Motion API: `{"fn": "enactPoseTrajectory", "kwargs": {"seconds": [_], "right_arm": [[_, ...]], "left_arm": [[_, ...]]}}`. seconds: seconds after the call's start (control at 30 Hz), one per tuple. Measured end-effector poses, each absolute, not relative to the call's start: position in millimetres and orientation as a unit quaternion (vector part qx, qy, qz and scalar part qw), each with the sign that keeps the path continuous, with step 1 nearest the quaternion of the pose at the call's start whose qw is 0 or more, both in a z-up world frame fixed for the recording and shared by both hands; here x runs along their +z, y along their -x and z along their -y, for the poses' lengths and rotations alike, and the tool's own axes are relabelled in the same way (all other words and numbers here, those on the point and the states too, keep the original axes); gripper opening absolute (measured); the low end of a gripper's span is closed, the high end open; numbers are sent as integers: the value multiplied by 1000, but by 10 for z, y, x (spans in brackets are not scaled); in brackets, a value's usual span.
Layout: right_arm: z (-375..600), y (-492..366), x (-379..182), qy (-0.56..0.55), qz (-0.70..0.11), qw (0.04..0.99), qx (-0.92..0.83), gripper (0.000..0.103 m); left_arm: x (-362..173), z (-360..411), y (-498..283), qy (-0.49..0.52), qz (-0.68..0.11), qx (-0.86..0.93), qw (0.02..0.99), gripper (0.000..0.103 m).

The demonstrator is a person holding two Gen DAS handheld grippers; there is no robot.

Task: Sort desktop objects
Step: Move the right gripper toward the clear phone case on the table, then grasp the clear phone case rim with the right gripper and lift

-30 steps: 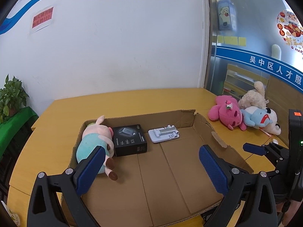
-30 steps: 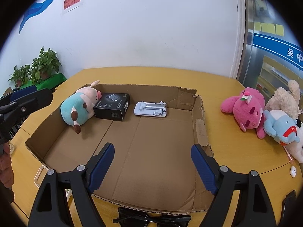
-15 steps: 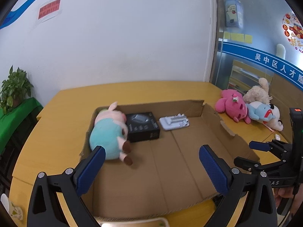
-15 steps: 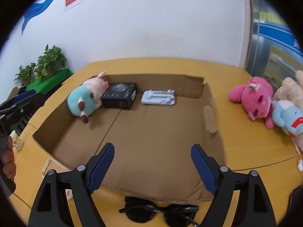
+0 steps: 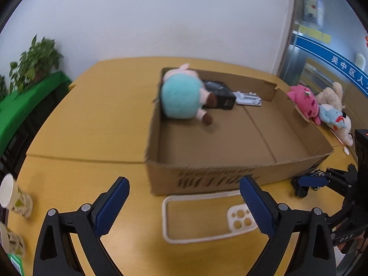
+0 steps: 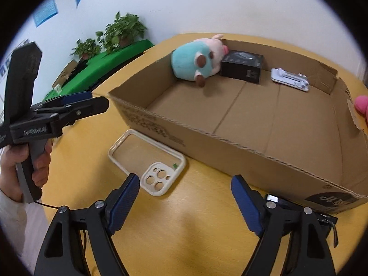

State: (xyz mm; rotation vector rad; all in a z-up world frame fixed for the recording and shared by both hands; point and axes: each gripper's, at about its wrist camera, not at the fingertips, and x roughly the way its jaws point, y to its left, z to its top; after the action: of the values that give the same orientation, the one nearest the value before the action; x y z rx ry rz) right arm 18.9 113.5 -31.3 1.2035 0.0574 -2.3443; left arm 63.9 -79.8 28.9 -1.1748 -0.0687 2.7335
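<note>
Left claw (image 5: 182,205): jaws wide, nothing btwn them; hovers over the table just in front of the box's near wall, above the phone case.
Right claw (image 6: 185,201): jaws wide too, empty; hovers over the table's near edge, phone case just left of centre below it.
Phone case (image 6: 148,161): cream, clear back, lies flat on the table (image 6: 195,237) right beside the box's near wall, camera cutout toward the near edge. Outside the box.
Box (image 6: 241,148): open cardboard tray, mid-table.
Plush pig (image 6: 197,61): teal body, pink head, on its side in the box's far-left corner.
Black carton (image 6: 242,65): in the box at the far wall, touching the pig.
White stand (image 6: 289,79): flat at the far wall, right of the carton, apart from it.
Sunglasses (image 6: 299,211): dark, at the table's near edge by the box's near-right corner, partly hidden behind the right claw's finger.
Other plush toys (image 5: 322,105): pink, beige, blue; on the table past the box's right wall.
Paper cup (image 5: 9,194): near the table's left edge.
</note>
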Motion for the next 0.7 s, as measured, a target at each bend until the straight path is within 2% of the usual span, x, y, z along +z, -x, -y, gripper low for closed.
{"fn": "enactPoseTrajectory", "kwargs": {"seconds": [0.13, 0.2, 0.23, 0.27, 0.3, 0.33, 0.47, 0.63, 0.67, 0.7], "right_arm": [[-972, -146, -453, -455, -6, 276, -847, 82], [-957, -98, -532, -457, -10, 270, -847, 80], [-922, -65, -582, -459, -10, 265, -848, 73], [-913, -35, -629, -463, -7, 262, -847, 69], [-922, -38, -654, -465, -7, 262, -846, 61], [-906, -33, -688, -467, -9, 263, -844, 56], [-882, -38, -788, -470, -20, 259, -843, 53], [-866, -55, -871, -468, -29, 257, -845, 24], [-857, -48, -870, -468, -28, 259, -845, 21], [-854, -45, -872, -467, -27, 262, -844, 18]], "left_arm": [[75, 969, -641, 418, 36, 905, 76, 87], [-76, 1013, -598, 438, 48, 894, 83, 71], [-144, 1033, -581, 446, 56, 889, 85, 68], [-192, 1054, -589, 451, 62, 887, 84, 61], [-251, 1076, -567, 458, 68, 882, 83, 54], [-314, 1087, -554, 465, 74, 878, 88, 52], [-424, 1015, -524, 481, 67, 868, 101, 41], [-491, 1020, -511, 491, 79, 863, 94, 19], [-500, 1025, -506, 494, 82, 861, 94, 12], [-504, 1028, -507, 496, 87, 859, 95, 10]]}}
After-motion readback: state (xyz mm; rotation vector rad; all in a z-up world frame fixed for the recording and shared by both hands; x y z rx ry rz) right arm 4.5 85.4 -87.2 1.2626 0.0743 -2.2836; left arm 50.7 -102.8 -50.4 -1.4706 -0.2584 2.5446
